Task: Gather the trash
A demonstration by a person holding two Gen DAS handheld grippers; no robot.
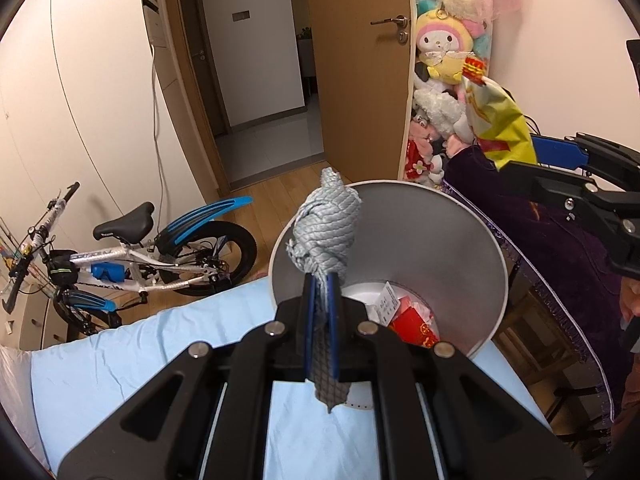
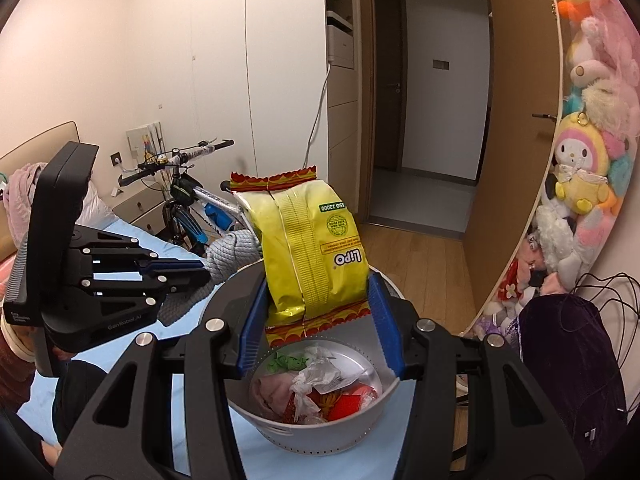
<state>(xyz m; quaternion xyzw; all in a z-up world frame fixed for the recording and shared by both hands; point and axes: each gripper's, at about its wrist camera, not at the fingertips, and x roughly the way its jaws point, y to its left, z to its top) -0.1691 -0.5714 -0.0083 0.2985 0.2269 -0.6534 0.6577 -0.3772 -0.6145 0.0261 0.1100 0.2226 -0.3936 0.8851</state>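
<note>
My left gripper (image 1: 322, 286) is shut on a grey knotted rope (image 1: 326, 224) and holds it over the near rim of a white trash bin (image 1: 480, 248) that stands on the light blue bed. My right gripper (image 2: 318, 292) is shut on a yellow Lipo snack bag (image 2: 316, 240) and holds it above the same bin (image 2: 304, 436). The bin holds crumpled paper, a pink scrap and red wrappers (image 2: 344, 400). In the right wrist view the left gripper (image 2: 200, 270) and its rope (image 2: 236, 254) are at the bin's left. In the left wrist view the bag (image 1: 496, 120) hangs at the right.
A child's bicycle (image 1: 152, 256) stands on the wood floor left of the bed (image 1: 140, 360). An open door (image 1: 360, 68) leads to a hallway. A net of plush toys (image 1: 444, 76) hangs at the right. A dark purple cloth-covered object (image 2: 568, 352) sits right of the bin.
</note>
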